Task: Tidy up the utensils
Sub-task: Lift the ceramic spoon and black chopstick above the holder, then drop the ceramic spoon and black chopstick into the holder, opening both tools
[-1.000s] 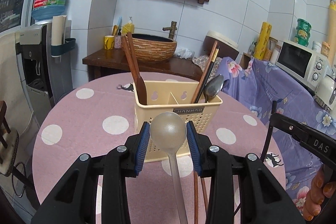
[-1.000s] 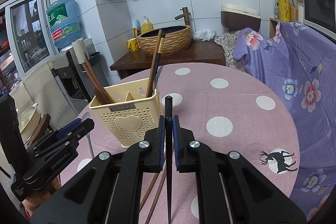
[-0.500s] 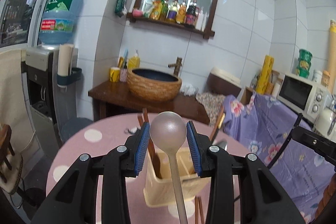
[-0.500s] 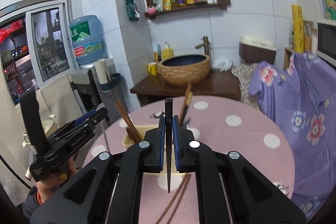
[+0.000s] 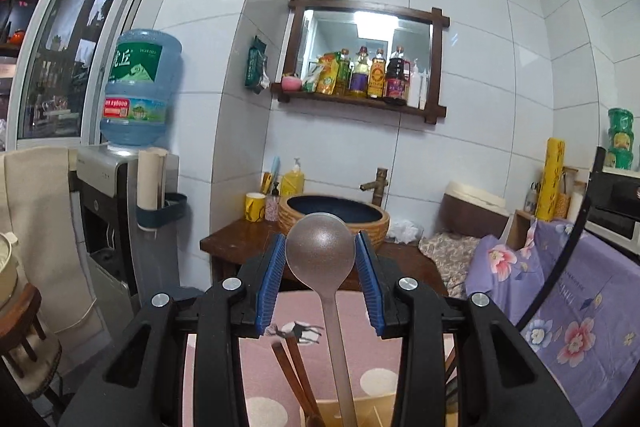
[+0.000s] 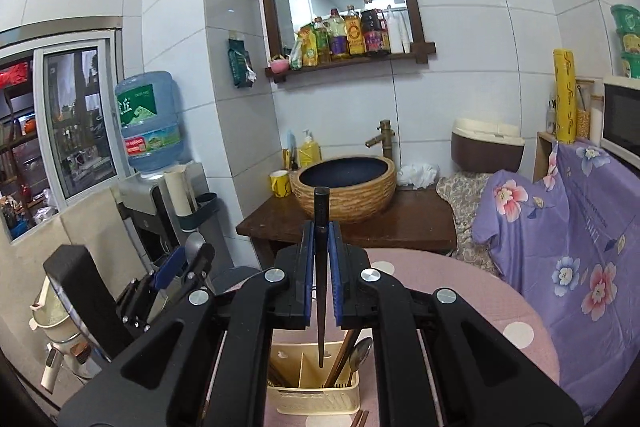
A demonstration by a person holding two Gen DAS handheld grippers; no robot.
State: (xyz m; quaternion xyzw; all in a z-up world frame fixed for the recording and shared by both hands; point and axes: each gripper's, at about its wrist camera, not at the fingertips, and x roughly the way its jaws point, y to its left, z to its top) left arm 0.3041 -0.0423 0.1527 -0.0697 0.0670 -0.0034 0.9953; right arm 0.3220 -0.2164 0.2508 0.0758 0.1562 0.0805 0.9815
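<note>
pink dotted table (image 6: pixel 460 291), cream caddy (image 6: pixel 316 397), perhaps chopsticks (image 6: pixel 360 419)

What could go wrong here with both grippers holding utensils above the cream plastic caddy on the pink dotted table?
The left gripper clamps the grey metal spoon by its curved bowl, so the long handle might swing or slip on lowering. The right gripper pinches only a thin black chopstick, which could pivot and miss its slot. The cream plastic caddy already holds brown wooden chopsticks and a spoon, which incoming utensils might hit.
</note>
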